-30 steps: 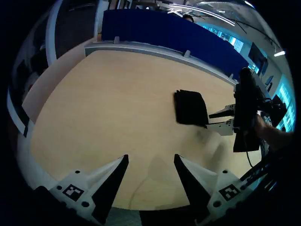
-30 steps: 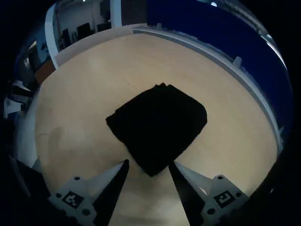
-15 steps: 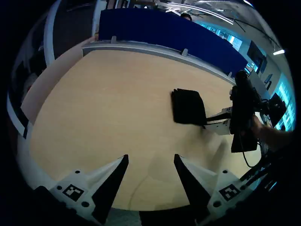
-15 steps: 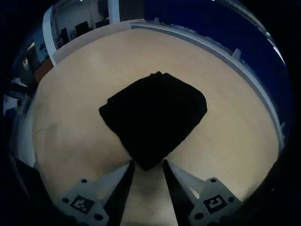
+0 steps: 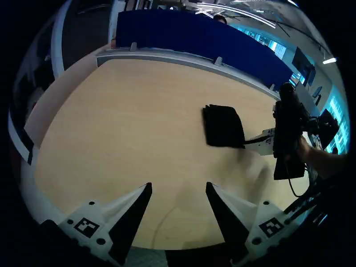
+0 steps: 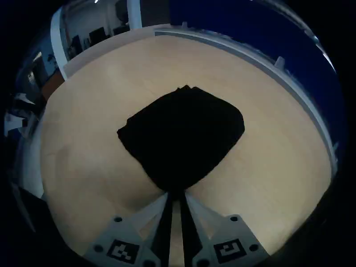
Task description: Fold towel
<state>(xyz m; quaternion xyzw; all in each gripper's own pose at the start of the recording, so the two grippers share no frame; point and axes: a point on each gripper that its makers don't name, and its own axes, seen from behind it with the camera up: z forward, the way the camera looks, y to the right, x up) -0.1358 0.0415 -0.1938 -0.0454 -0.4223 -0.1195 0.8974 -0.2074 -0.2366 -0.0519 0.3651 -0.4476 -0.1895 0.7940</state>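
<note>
The left gripper (image 5: pixel 178 184) sits at 6 o'clock with its fingers wide apart. The right gripper (image 6: pixel 175 195), also at 6 o'clock, squeezes its fingers together on the towel (image 6: pixel 182 133) corner.

Light wooden table (image 5: pixel 124 124), blue partition (image 5: pixel 187 31)

Black towel (image 6: pixel 182 135), folded into a compact pad
It lies flat on the pale wooden surface (image 6: pixel 84 133), well in from every edge, its corners rounded, with one corner pointing near.
</note>
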